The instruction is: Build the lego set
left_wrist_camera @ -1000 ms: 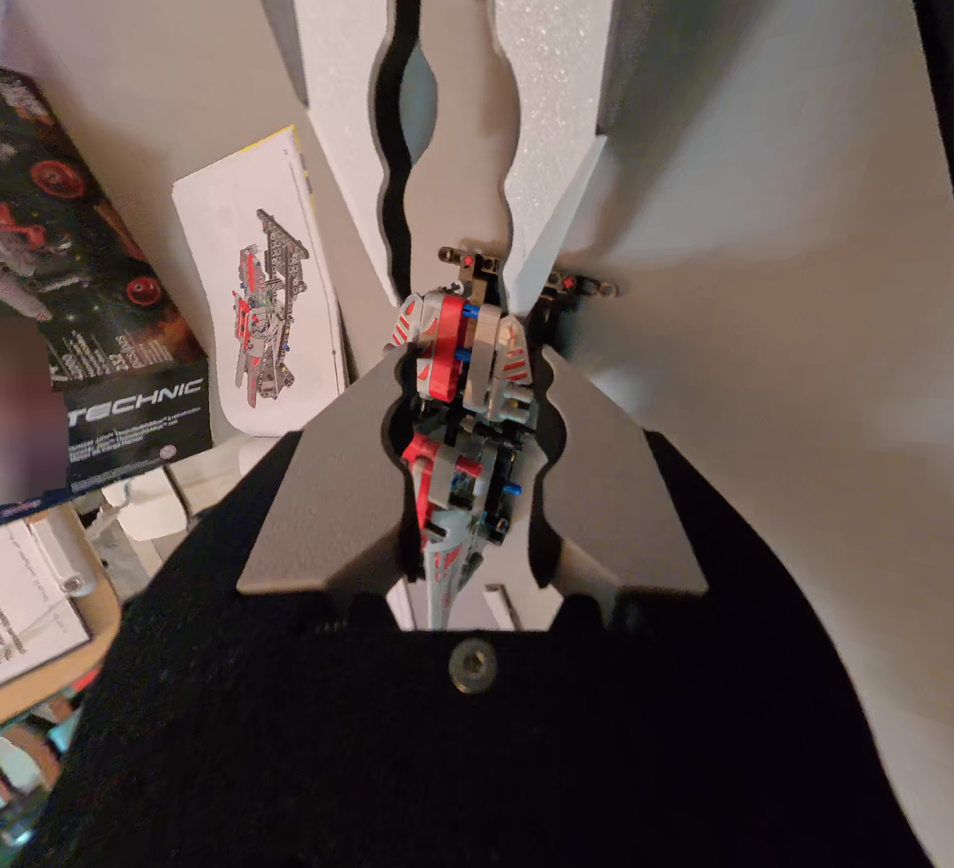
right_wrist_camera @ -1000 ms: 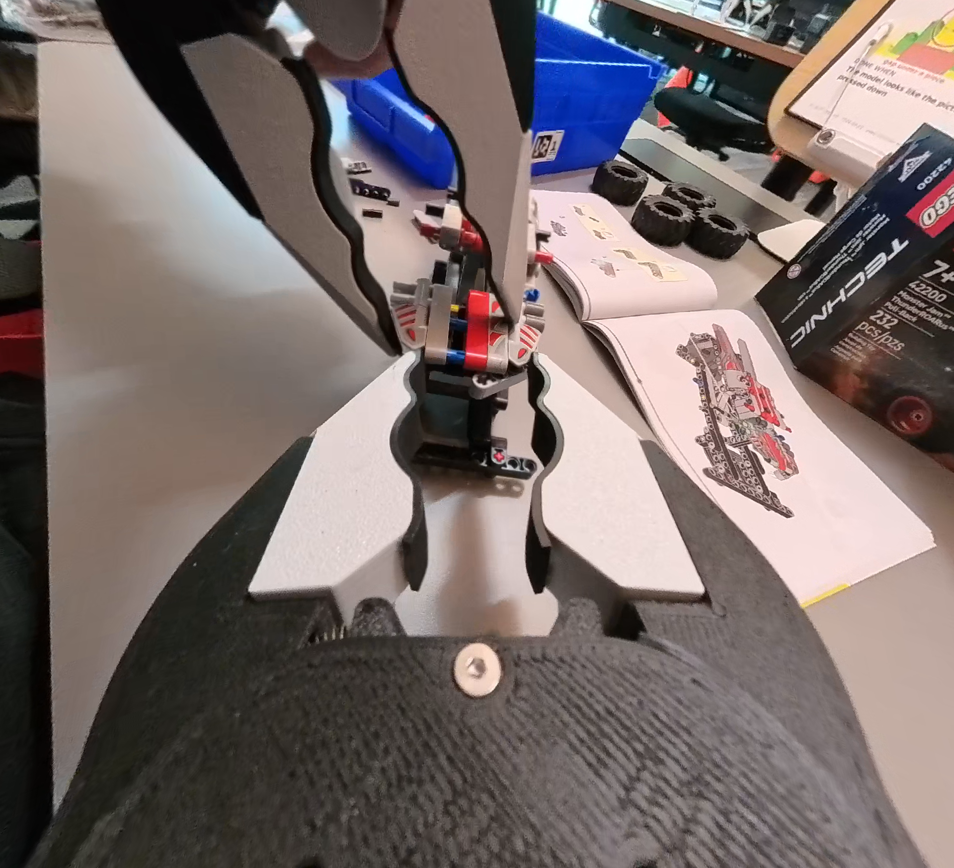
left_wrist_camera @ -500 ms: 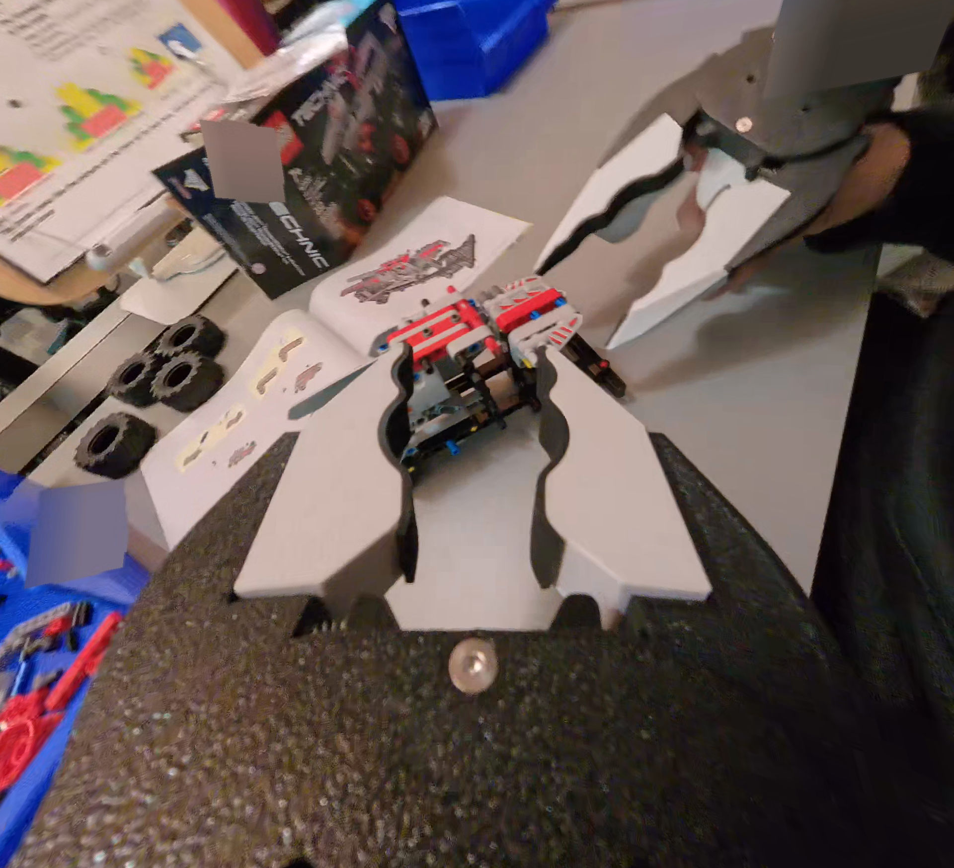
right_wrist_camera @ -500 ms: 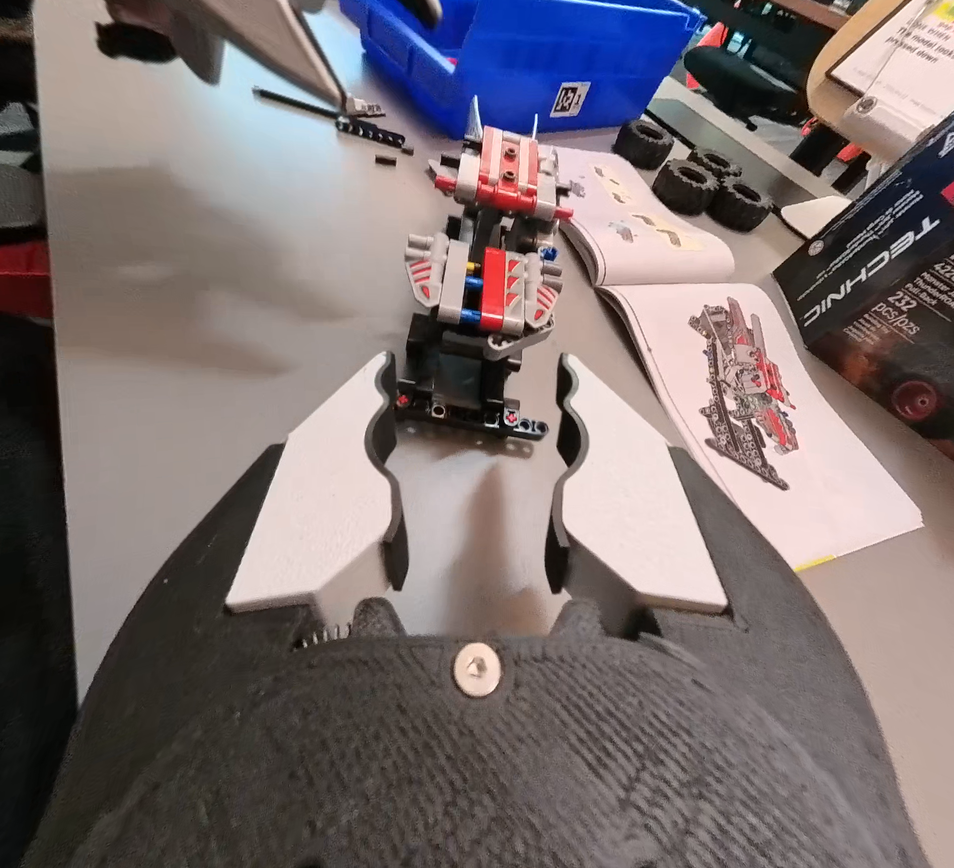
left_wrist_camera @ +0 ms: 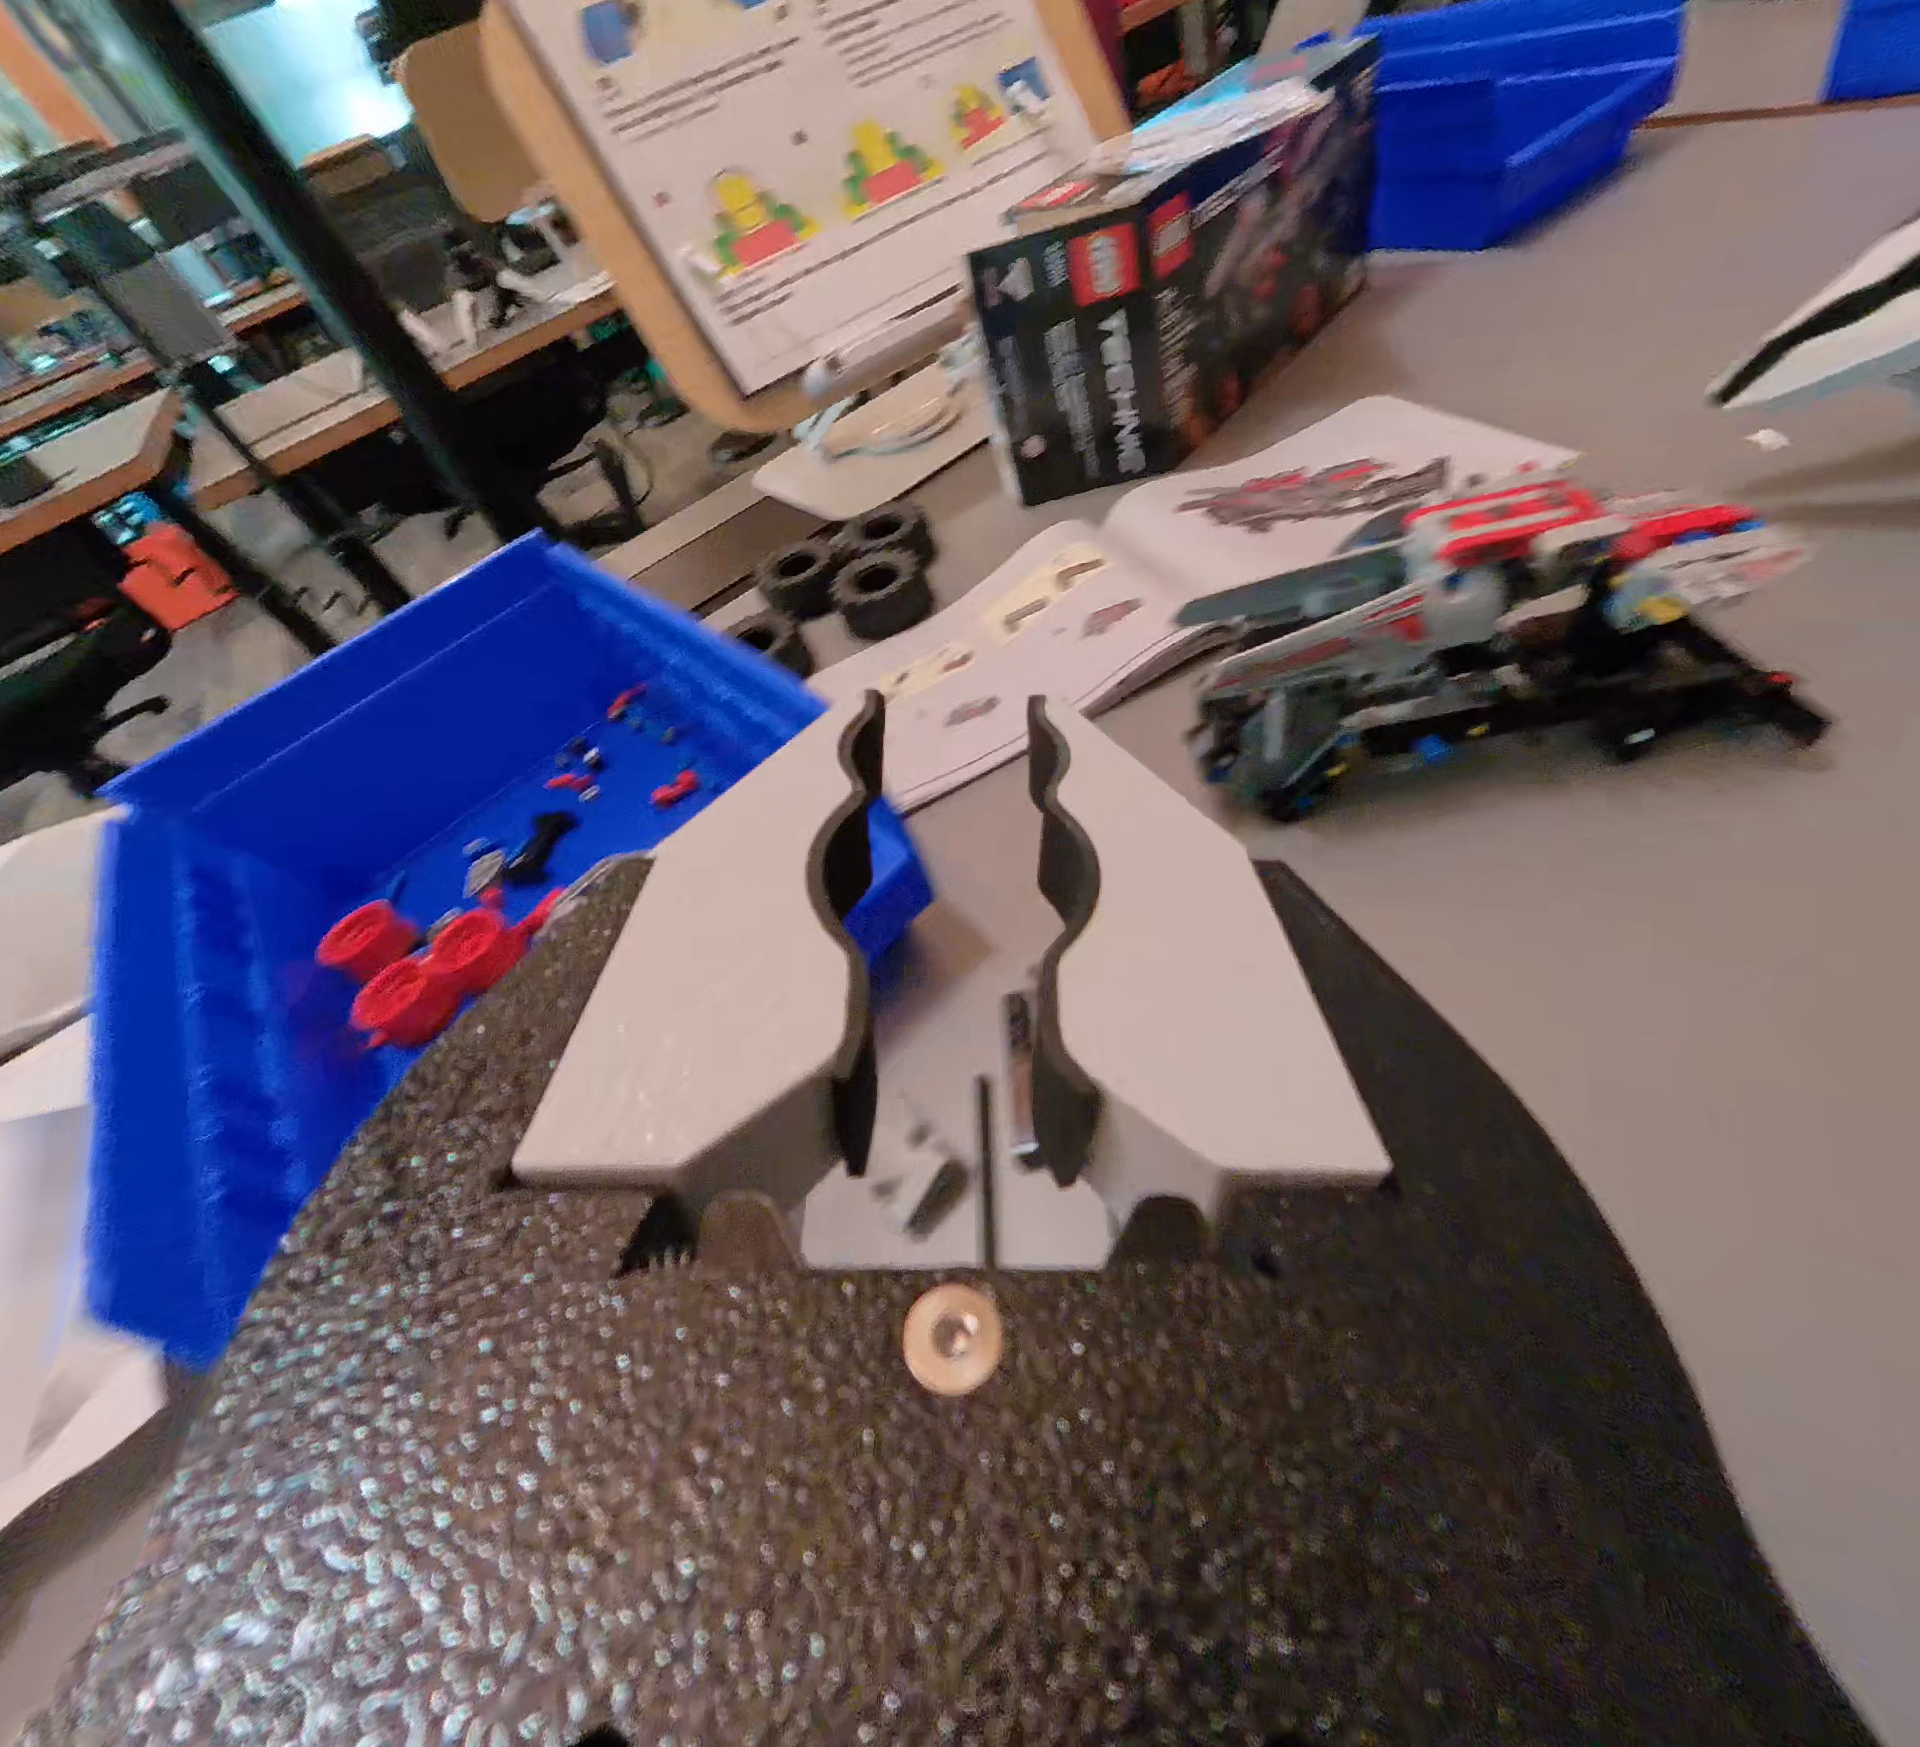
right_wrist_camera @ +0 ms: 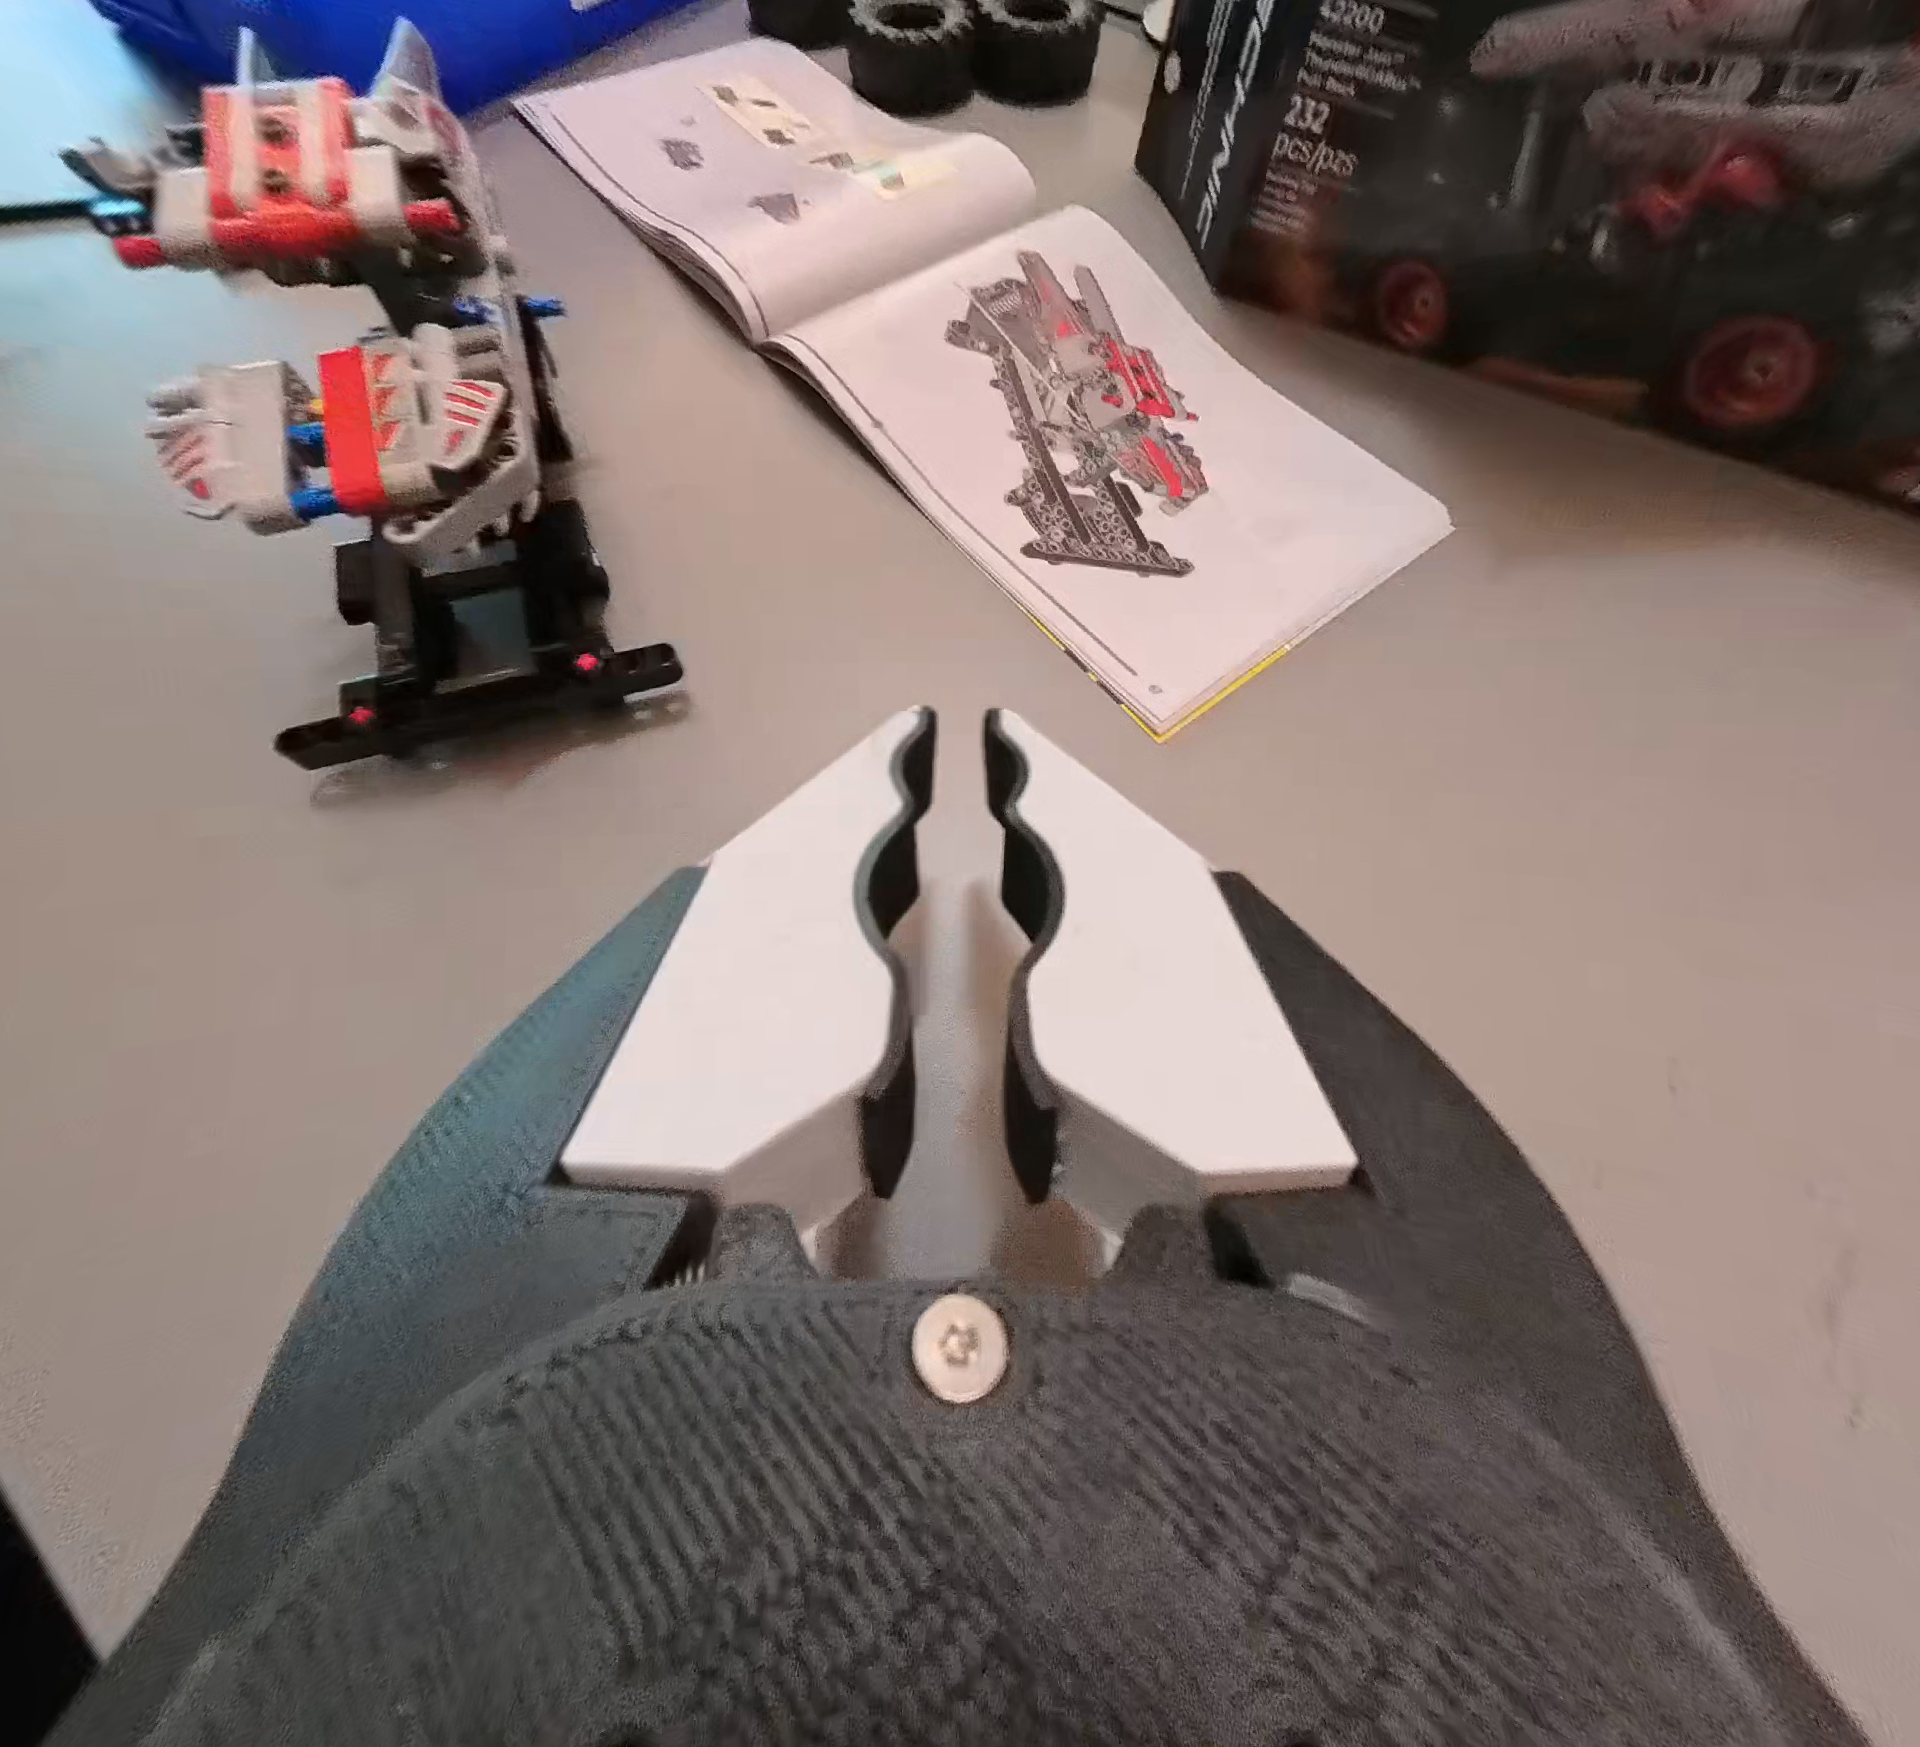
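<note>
The left gripper (left_wrist_camera: 954, 721) fills the lower half of its frame with a black, coarse, glittering pebbled body. A round silver screw (left_wrist_camera: 952, 1336) sits at lower centre. Two light grey wedge-shaped fingers (left_wrist_camera: 727, 959) rise from notches in the body, their inner faces black and wavy, ending in narrow tips.

The right gripper (right_wrist_camera: 959, 729) has a dark grey body with a woven, layered print texture and a silver screw (right_wrist_camera: 959, 1350) at lower centre. Its fingers (right_wrist_camera: 774, 980) are whiter, the same wedge shape, with black scalloped inner edges.
</note>
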Motion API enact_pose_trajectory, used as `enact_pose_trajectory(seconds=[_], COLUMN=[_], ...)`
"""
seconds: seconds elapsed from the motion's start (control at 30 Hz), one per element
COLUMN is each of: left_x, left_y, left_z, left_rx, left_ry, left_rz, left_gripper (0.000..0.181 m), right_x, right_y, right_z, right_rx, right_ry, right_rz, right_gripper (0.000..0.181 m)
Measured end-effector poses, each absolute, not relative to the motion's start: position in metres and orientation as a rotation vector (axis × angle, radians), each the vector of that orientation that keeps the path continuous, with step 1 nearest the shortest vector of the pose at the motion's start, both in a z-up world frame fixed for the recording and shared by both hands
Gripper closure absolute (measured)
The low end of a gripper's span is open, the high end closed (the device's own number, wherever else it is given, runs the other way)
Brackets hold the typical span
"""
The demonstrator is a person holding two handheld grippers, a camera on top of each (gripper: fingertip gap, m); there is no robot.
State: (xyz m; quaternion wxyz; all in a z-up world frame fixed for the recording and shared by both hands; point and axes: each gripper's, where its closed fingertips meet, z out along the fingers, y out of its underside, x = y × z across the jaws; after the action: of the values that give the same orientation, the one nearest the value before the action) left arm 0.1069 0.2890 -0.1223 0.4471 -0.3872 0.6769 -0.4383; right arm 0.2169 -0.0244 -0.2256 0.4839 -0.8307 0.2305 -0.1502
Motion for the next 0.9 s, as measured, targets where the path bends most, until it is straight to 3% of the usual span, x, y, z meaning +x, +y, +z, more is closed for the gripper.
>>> enact_pose_trajectory(seconds=[0.03, 0.27, 0.9], left_x=[0.107, 0.115, 0.142], left_y=[0.304, 0.383, 0.440], left_z=[-0.124, -0.138, -0.162], left_rx=[-0.975, -1.109, -1.267], left_ry=[1.674, 1.620, 1.477], left_rz=[-1.053, -0.960, -1.073], left_gripper=[0.160, 0.166, 0.172], right_x=[0.219, 0.234, 0.242], right_y=[-0.023, -0.023, -0.016], right_z=[-0.230, -0.265, -0.269], right_rx=[-2.034, -2.225, -2.268], right_ry=[0.564, 0.574, 0.501], right_rz=[-0.355, -0.426, -0.443], right_gripper=[0.181, 0.181, 0.181])
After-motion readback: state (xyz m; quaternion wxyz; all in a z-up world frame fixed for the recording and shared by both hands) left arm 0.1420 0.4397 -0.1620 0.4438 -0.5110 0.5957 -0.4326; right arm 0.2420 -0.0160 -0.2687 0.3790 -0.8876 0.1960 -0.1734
